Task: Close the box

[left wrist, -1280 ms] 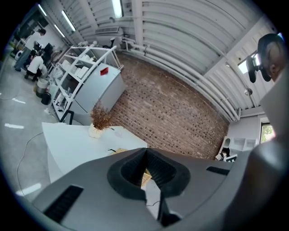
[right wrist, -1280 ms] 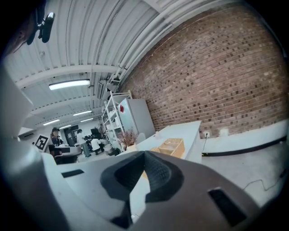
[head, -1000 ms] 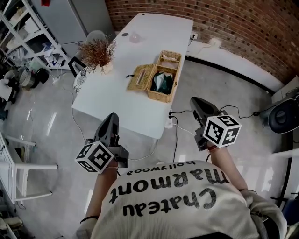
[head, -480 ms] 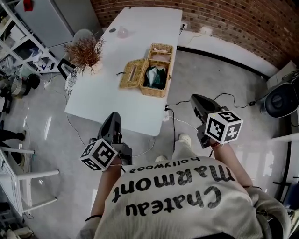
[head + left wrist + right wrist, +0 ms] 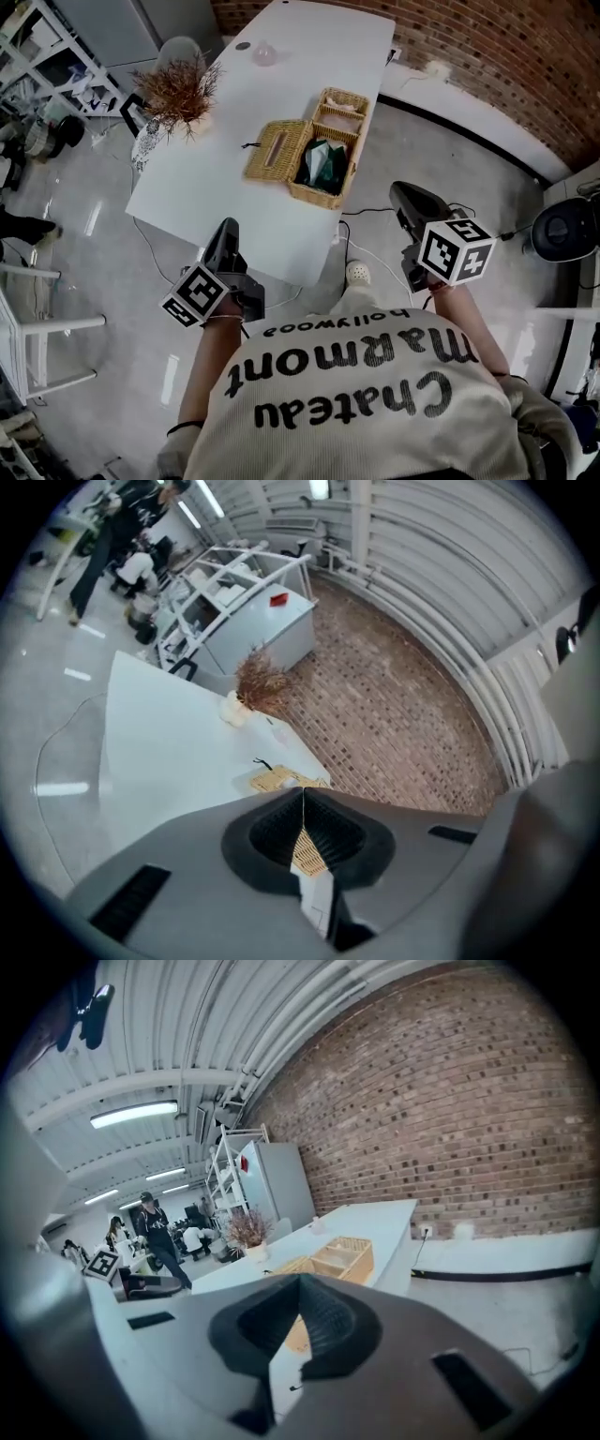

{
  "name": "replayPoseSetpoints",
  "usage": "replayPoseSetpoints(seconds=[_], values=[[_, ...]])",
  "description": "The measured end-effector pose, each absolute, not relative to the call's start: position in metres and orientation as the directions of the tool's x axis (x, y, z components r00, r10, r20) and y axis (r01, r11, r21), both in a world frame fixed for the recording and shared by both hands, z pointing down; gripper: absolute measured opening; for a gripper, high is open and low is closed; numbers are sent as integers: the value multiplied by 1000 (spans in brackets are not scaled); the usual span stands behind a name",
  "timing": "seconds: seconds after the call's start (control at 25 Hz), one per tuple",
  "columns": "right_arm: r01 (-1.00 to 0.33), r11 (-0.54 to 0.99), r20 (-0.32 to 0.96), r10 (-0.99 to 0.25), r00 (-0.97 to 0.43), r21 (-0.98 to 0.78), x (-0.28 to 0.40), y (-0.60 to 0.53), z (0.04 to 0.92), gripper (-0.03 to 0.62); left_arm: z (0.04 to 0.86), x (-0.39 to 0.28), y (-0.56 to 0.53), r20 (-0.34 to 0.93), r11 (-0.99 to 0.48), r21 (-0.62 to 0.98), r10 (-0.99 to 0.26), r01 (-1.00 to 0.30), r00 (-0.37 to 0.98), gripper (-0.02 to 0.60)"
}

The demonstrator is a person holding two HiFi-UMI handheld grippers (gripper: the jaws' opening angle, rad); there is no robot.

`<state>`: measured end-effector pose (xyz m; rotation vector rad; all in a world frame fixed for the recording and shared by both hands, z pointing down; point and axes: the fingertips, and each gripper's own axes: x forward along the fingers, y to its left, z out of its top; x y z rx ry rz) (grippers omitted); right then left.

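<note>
Fingers (image 5: 272, 834) of left gripper (image 5: 228, 227) and right gripper (image 5: 400, 190) pressed together, empty; open box (image 5: 317, 195) lengthwise along table (image 5: 300, 56).

You hold your left gripper (image 5: 225, 234) and right gripper (image 5: 401, 193) out before your chest, pointing forward, fingers (image 5: 330, 836) pressed together, empty.

Even, fairly bright indoor light comes from tube lamps (image 5: 134, 1113) on the ceiling. The white table (image 5: 281, 94) is nearly washed out, and the glossy floor (image 5: 94, 220) throws back pale streaks of glare. Shadows are soft. Both gripper views bulge strongly — straight lines bend, corners go black — and the left gripper (image 5: 302, 791) and right gripper (image 5: 298, 1281), close to the lens, look soft.
</note>
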<state>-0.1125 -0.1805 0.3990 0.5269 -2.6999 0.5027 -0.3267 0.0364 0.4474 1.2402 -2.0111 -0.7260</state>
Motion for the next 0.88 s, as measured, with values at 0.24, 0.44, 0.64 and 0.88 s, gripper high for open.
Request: replayPoseSetpoints(seconds=[0.24, 0.44, 0.64, 0.88], values=[[-364, 894, 417, -236, -878, -262, -135, -231, 402, 3, 480, -350, 23, 257, 421, 861, -845, -286, -468, 166], [-320, 917, 433, -194, -880, -239, -149, -271, 403, 3, 515, -358, 3, 283, 355, 934, -803, -39, -524, 156], [-305, 923, 443, -178, -879, -234, -150, -315, 408, 3, 537, -359, -32, 263, 234, 964, -795, 125, -546, 156], [-289, 931, 440, -170, -882, -222, -149, -362, 408, 3, 565, -369, -52, 311, 239, 950, -746, 200, -589, 160]])
